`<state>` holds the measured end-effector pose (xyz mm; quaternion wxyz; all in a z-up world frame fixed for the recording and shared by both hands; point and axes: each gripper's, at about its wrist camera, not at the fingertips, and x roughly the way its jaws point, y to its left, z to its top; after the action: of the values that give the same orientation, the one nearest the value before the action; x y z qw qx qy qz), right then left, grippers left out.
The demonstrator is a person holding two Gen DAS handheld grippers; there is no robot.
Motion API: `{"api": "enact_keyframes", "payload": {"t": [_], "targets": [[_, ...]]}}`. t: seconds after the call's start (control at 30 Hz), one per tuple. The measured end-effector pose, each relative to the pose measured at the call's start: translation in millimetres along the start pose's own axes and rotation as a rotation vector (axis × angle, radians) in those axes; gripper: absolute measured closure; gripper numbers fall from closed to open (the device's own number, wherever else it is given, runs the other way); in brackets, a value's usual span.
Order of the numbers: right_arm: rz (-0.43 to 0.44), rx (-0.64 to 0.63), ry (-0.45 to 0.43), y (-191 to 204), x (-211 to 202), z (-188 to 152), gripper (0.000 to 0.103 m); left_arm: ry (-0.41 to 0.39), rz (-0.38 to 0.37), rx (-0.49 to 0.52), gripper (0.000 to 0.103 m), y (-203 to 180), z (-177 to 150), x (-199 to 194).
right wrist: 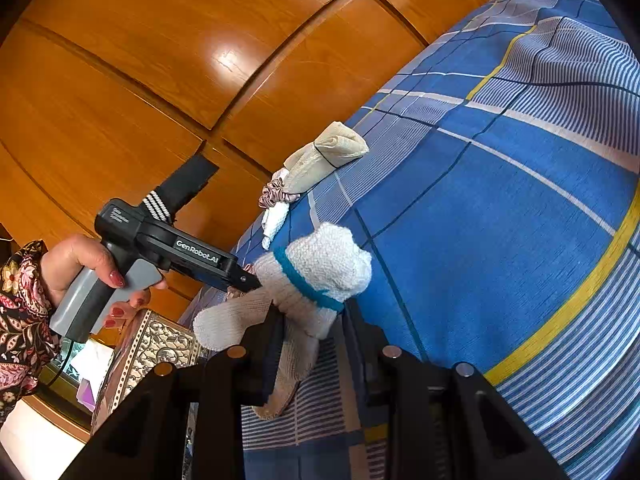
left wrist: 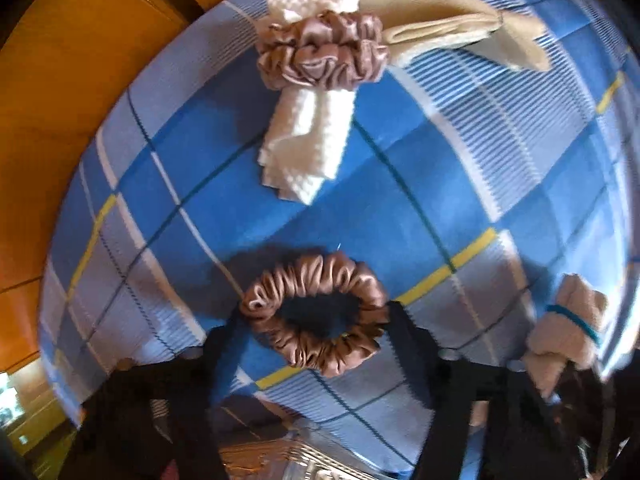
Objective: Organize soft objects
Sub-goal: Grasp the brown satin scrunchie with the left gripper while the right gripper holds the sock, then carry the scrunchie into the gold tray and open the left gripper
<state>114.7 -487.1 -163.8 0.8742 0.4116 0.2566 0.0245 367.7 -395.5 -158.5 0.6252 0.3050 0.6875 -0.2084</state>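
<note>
In the left wrist view a brown satin scrunchie [left wrist: 316, 314] is stretched between my left gripper's [left wrist: 316, 320] two dark fingers [left wrist: 404, 340], just above the blue plaid bedsheet [left wrist: 440, 184]. Farther off lies a white waffle cloth [left wrist: 308, 140] bound by a second brown scrunchie [left wrist: 324, 50], beside a beige cloth [left wrist: 436, 24]. In the right wrist view my right gripper [right wrist: 310, 334] is shut on a white knitted cloth [right wrist: 316, 276] bound with a teal band [right wrist: 304, 284], held over the bed edge. The left gripper body [right wrist: 176, 250] is beside it.
An orange wooden wardrobe [right wrist: 160, 60] stands along the bed's far side. An embossed metal box [right wrist: 156, 344] sits below the bed edge. The beige roll [right wrist: 332, 152] and the scrunchie-bound white cloth [right wrist: 276, 204] lie near the bed edge. The bedsheet [right wrist: 520, 200] spreads right.
</note>
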Motion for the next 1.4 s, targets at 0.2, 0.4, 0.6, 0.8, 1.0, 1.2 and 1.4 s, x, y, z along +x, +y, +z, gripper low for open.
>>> {"api": "enact_keyframes", "payload": {"t": [0.2, 0.4, 0.6, 0.8, 1.0, 1.2, 1.4], "targets": [[-0.001, -0.002, -0.002, 0, 0, 0, 0.076, -0.045, -0.009, 0.022, 0.075, -10, -18, -8], [-0.003, -0.006, -0.002, 0, 0, 1, 0.076, -0.127, -0.034, 0.029, 0.077, -16, -36, -38], [-0.013, -0.011, 0.002, 1, 0, 1, 0.076, -0.271, -0.08, 0.021, 0.077, -3, -63, -96], [-0.036, -0.019, 0.009, 3, 2, 1, 0.076, -0.453, -0.118, 0.011, 0.077, 26, -100, -148], [-0.051, -0.027, 0.017, 3, 3, 1, 0.076, -0.572, -0.198, -0.035, 0.077, 56, -153, -173], [-0.064, -0.034, 0.022, 4, 3, 2, 0.077, -0.693, -0.259, -0.109, 0.077, 95, -232, -185], [-0.079, -0.042, 0.03, 6, 5, 2, 0.077, -0.793, -0.254, -0.198, 0.077, 137, -314, -179]]}}
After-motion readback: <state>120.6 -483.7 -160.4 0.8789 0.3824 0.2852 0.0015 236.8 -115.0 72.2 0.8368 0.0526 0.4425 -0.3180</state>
